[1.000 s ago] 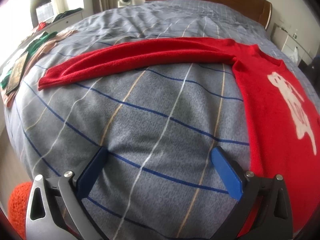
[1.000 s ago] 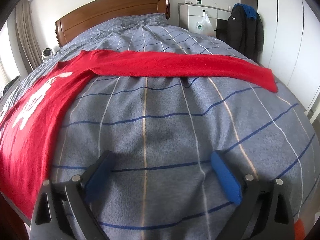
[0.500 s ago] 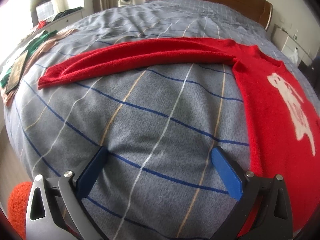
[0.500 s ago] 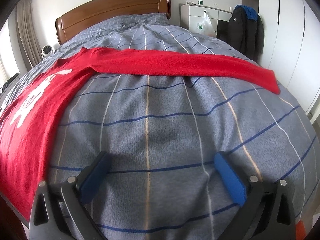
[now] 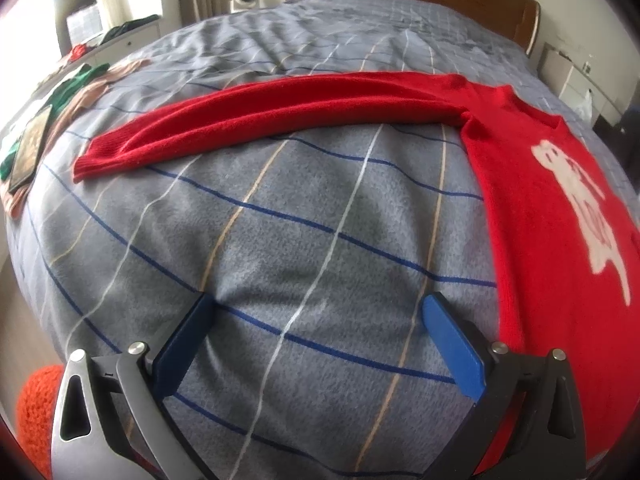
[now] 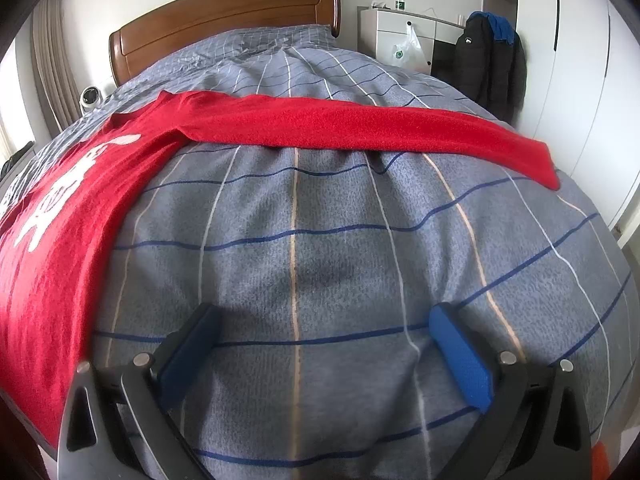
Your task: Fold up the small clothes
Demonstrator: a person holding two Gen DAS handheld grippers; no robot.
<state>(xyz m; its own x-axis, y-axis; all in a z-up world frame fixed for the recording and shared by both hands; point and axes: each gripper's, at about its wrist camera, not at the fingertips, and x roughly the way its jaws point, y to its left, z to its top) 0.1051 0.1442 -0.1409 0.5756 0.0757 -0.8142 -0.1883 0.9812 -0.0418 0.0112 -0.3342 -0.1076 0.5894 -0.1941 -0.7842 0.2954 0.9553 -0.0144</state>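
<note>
Red sweater [image 5: 532, 208] flat on bed, on the grey checked duvet [image 5: 304, 232], white print facing up, both sleeves stretched straight out sideways. Left sleeve [image 5: 256, 120] ahead of left gripper [image 5: 316, 320], cuff toward the left bed edge; right sleeve [image 6: 368, 128] ahead of right gripper [image 6: 326, 330], cuff near the right bed edge. Both sets of jaws spread wide, holding nothing, low over bare duvet, apart from the sweater. Wooden headboard [image 6: 224, 20] behind. Green and pink clothes [image 5: 76, 88] at the far left edge.
</note>
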